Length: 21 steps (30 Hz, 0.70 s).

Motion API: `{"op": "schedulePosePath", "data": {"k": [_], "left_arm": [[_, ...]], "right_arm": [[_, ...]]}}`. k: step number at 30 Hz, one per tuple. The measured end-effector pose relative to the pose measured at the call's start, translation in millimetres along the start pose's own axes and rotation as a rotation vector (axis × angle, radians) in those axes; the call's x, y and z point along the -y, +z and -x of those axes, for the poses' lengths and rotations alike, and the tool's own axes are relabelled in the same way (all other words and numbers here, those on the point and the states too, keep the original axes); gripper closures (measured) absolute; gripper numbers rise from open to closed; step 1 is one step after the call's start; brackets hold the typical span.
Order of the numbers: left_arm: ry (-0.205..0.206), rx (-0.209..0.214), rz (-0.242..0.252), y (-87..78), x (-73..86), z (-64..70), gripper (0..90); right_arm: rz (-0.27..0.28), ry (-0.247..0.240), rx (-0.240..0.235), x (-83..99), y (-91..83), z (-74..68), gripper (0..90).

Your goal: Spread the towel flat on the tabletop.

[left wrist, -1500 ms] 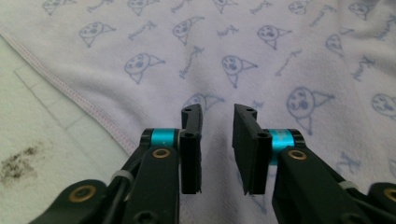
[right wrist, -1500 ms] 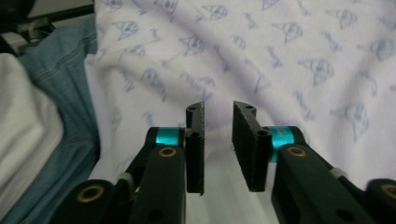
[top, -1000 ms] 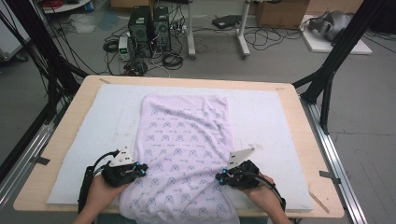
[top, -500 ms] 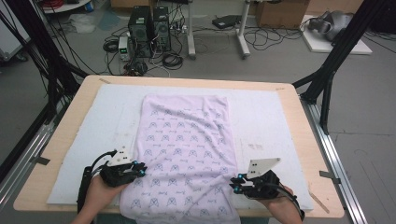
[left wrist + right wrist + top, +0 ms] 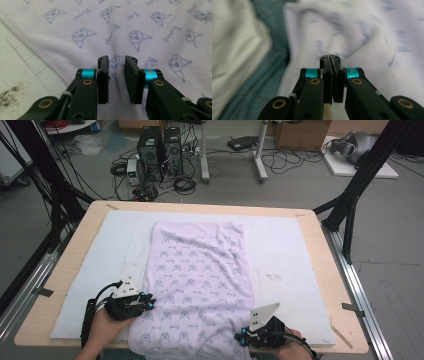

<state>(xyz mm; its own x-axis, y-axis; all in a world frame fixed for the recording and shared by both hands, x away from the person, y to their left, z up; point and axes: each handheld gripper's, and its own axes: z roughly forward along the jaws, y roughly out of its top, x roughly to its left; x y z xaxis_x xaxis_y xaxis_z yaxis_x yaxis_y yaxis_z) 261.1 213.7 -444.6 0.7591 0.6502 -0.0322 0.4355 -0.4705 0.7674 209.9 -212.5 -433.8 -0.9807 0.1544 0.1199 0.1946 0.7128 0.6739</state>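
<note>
While print stays illegible, lilac towel (image 5: 197, 280), left gripper (image 5: 117, 65) open, right gripper (image 5: 330, 59) seemingly closed.

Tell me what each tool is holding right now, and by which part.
The left tool straddles a raised fold of the lilac towel near its left edge, jaws apart, not clamped. The right tool is shut; whether it pinches the towel's near right corner cannot be told.

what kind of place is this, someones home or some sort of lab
Most likely a lab or workshop set up for recording, not a home. A wooden table sits inside a black frame, two computer towers and loose cables lie on the bare floor, and a printed towel is worked with hand-held grippers.
</note>
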Motion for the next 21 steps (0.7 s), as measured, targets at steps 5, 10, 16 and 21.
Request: {"op": "schedulePosePath", "data": {"k": [5,10,16,21], "left_arm": [[0.001,0.022,0.019,-6.7,1.3,4.9,67.8],[0.042,0.093,0.043,-18.3,4.2,20.7,60.9],[0.128,0.126,-0.031,-18.6,16.1,36.9,70.8],[0.152,0.12,-0.022,-23.7,20.0,40.5,88.4]], "right_arm": [[0.1,0.005,-0.043,0.4,-15.4,-10.7,78.4],[0.041,0.009,0.046,-4.8,0.6,7.0,64.9],[0.046,0.013,0.067,7.0,3.7,12.7,86.7],[0.04,0.005,0.042,8.0,2.1,10.1,88.1]]}}
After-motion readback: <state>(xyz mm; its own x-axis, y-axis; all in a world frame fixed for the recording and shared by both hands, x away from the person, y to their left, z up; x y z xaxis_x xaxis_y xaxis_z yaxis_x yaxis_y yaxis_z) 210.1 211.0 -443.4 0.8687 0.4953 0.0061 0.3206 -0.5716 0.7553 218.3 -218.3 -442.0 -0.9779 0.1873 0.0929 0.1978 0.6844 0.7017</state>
